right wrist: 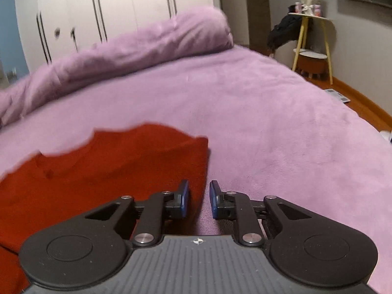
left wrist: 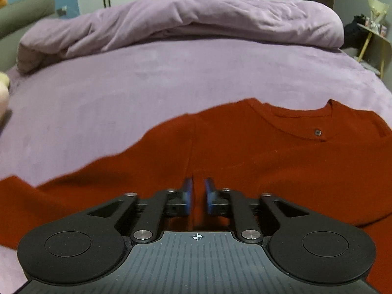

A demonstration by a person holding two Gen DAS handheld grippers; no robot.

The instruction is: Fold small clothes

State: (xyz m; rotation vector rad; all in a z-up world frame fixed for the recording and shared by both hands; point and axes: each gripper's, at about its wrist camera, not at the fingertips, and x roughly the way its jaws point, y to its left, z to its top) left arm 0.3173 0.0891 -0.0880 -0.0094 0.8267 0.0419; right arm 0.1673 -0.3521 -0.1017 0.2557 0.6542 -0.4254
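the left gripper (left wrist: 196, 194) is hovering narrowly parted over the red shirt (left wrist: 257, 161), the right gripper (right wrist: 199, 199) likewise at its edge; both are holding nothing, and a shallow pinch is risking bunching the bedsheet (right wrist: 269, 122).

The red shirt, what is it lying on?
The red shirt lies spread on a purple bed cover, which shows all around it. Whether anything is hidden under the shirt cannot be seen, because the cloth covers that spot.

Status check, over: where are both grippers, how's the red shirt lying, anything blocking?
Left gripper slightly open, empty, over red shirt. Right gripper open, empty, at shirt's edge. Shirt flat on bed, collar away. Bunched duvet far back, nothing blocking.
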